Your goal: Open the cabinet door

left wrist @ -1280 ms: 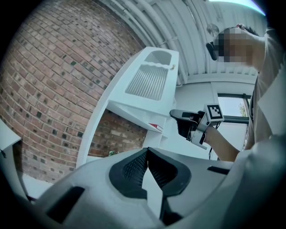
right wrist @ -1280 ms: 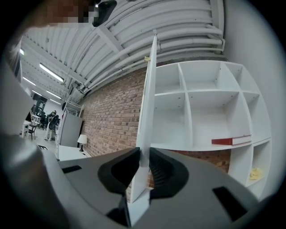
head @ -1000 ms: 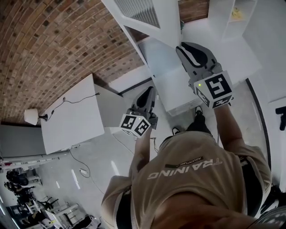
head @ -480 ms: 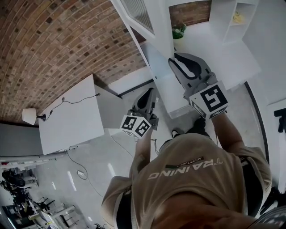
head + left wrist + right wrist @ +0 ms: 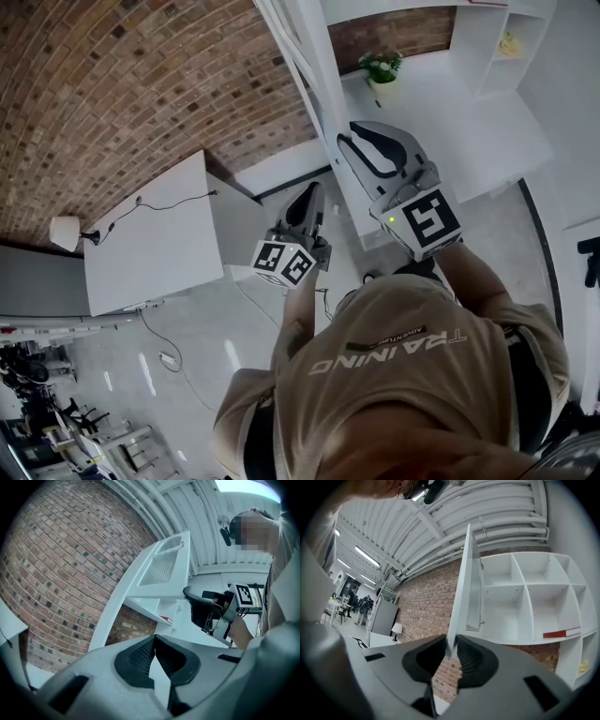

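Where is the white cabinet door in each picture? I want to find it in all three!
Head view: the cabinet door slants down from the top middle to the right gripper.
Left gripper view: the cabinet door shows its slatted face, upper middle.
Right gripper view: the cabinet door is a thin edge-on strip rising from between the jaws.
Shared landmark: the brick wall.

Place: test lab / demo space in a loft-type hall, not a real home.
Walls: bare brick wall (image 5: 122,84).
Ceiling: white ribbed ceiling (image 5: 440,527) w/ exposed pipes, strip lights (image 5: 368,557).
Furniture: white cube-shelf cabinet (image 5: 525,602) w/ slatted cabinet door (image 5: 161,568); white tabletop (image 5: 159,248) w/ lamp (image 5: 65,236); potted plant (image 5: 381,67).
Floor: pale, glossy floor (image 5: 187,347).
Background: ppl (image 5: 362,607) & chairs at far end.
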A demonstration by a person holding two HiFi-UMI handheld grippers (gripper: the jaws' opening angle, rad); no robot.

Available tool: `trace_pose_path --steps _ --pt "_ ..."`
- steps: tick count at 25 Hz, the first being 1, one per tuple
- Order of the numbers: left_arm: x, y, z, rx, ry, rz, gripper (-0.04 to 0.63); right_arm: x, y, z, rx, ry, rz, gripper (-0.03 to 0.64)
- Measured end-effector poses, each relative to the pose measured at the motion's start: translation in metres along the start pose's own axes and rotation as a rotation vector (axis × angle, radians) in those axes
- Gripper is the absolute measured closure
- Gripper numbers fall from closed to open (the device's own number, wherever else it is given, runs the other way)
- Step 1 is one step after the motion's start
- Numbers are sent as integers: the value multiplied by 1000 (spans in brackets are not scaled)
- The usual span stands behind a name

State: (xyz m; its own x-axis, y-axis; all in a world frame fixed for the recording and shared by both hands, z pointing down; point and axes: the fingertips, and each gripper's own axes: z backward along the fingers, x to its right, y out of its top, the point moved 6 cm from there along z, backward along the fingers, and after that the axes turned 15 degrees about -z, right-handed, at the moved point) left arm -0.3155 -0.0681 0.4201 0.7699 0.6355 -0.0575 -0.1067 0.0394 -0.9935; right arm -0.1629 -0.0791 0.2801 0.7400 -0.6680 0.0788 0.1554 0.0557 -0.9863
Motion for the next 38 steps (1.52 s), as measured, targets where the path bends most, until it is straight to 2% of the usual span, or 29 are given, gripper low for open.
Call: trace_pose_path --steps 8,14,17,20,26,33,38 --pt "-2 5 8 14 -16 -15 588 -19 0 -12 6 43 22 546" --pt "-13 0 9 5 -14 1 588 -25 4 -16 48 58 53 548" --pt "-16 -4 1 -1 -25 26 588 -23 0 -10 37 65 68 549" --pt "-15 -5 -7 -6 -30 24 588 -11 -15 -3 -12 44 55 592" --pt "-3 -3 -14 -35 -43 -28 588 22 -40 10 -92 -19 -33 603" --pt "19 -6 -48 -56 -60 -16 588 61 -41 24 -131 -26 -58 603" --pt "47 -2 -84 -63 -72 -58 588 98 -40 33 -136 0 -83 603"
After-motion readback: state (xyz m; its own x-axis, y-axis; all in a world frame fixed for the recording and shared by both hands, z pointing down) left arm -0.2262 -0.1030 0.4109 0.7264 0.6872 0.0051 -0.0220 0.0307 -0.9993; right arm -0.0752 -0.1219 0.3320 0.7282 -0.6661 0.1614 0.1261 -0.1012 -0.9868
